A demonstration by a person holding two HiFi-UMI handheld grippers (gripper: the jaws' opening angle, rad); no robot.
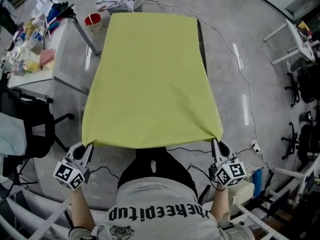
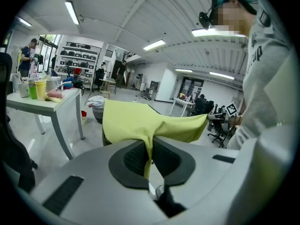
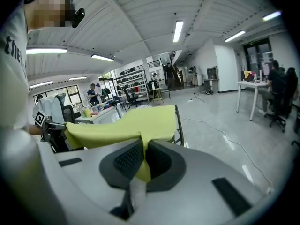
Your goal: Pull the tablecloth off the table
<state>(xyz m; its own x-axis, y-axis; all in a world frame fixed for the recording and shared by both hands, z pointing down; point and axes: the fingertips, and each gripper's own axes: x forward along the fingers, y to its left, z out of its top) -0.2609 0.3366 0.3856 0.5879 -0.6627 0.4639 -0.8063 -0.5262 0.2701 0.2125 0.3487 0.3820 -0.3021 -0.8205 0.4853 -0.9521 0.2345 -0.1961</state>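
**One cloth, two corners pinched**

There is one yellow-green cloth (image 1: 150, 79) and two grippers, each on one near corner. The left gripper (image 1: 89, 147) has its jaws pressed together on the left corner, and a fold of cloth (image 2: 131, 121) runs down between the pads of the left gripper (image 2: 150, 156). The right gripper (image 1: 216, 144) pinches the right corner the same way, with cloth (image 3: 136, 121) bunched between the jaws of the right gripper (image 3: 143, 156).

The near edge hangs from one pair of jaws to the other, raised and sagging a little in the middle. Ahead of the jaws the cloth spreads over one bench (image 1: 201, 39), of which only a dark strip shows along the cloth's right edge. The far edge lies square across the bench's end.

Left of the left jaws stand one white side bench (image 1: 67, 59), loaded with small things, and one black chair (image 1: 30, 119). Right of the right jaws is open floor (image 1: 260, 84), crossed by one cable (image 3: 231, 142).
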